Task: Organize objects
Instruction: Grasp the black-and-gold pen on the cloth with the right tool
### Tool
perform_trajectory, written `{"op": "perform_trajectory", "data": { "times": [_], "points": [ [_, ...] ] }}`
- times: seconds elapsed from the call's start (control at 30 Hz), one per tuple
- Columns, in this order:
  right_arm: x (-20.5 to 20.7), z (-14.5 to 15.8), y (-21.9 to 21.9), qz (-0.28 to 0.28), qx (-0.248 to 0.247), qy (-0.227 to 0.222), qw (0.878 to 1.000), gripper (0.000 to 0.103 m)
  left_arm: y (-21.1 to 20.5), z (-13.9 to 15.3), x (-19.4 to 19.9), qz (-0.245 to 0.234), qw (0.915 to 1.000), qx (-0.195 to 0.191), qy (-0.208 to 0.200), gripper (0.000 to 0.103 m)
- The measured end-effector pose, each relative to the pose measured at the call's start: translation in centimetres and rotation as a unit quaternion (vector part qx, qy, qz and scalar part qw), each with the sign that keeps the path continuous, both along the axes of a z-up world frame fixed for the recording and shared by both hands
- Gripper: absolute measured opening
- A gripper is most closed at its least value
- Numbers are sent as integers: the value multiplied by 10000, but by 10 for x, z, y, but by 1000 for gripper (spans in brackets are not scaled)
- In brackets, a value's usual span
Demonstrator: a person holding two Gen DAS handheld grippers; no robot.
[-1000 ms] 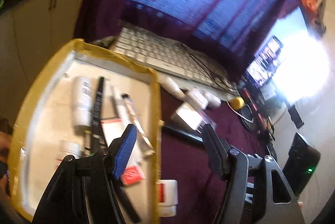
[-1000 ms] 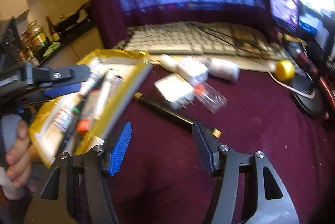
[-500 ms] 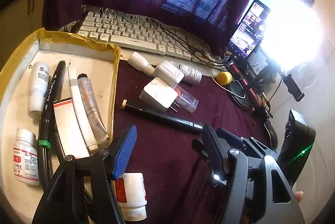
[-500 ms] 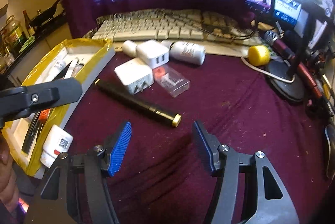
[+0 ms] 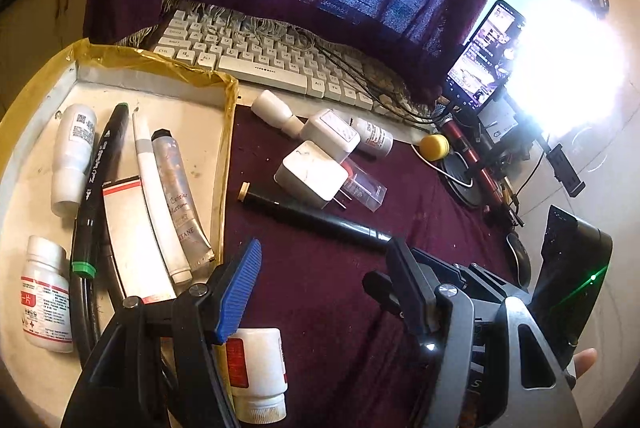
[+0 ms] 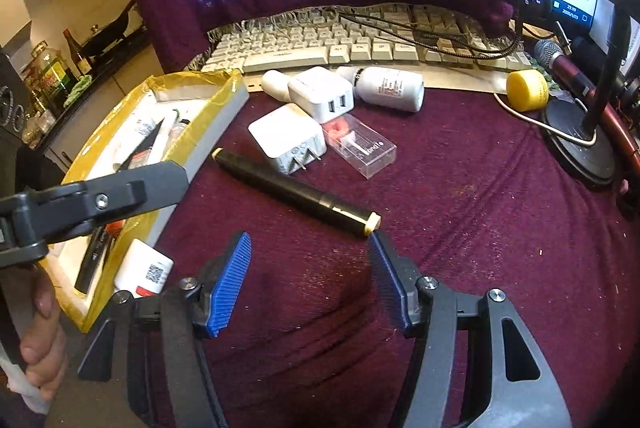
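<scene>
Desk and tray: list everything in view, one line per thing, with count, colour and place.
tray: 1, yellow-taped rim, left of the cloth
tray contents: 2 white bottles, black marker, white stick, silver tube, white box
loose bottle: 1, white, red label, beside the tray's near edge
black pen: 1, gold ends, on the cloth
chargers: 2, white, mid-cloth
clear case: 1, right of the chargers
far bottles: 2, white, by the keyboard
yellow ball: 1, right of them
keyboard: 1, white, at the back
cloth: 1, maroon, over the desk
phone: 1, lit, far right
left gripper: open, empty
right gripper: open, empty, near the pen
</scene>
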State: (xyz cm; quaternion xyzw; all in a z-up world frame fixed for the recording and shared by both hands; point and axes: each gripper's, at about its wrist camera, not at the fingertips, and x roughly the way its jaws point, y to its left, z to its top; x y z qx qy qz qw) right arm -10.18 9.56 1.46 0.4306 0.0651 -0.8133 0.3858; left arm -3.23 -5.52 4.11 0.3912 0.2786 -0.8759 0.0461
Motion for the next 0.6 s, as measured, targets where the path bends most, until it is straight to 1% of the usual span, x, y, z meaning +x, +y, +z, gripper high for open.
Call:
{"op": "perform_trajectory", "data": {
  "times": [0.23,0.37,0.43,0.47,0.5,0.6],
  "points": [
    [-4,5,-2,47,-101,22,9999,60,-18,5,12,333,9991,196,194,59],
    [-12,7,-4,39,-106,48,9999,60,-26,3,14,442,9983,325,200,59],
    [-14,10,-10,215,-81,114,9997,60,-28,1,14,459,9981,361,191,59],
    [-16,12,-16,446,-84,129,9989,60,-27,1,14,467,9981,365,177,59],
    [-20,13,-18,525,-114,112,9985,60,-27,0,14,460,9981,368,166,59],
    [-36,10,-29,586,-85,-15,9982,60,-21,0,14,377,9987,301,138,59]
  ]
}}
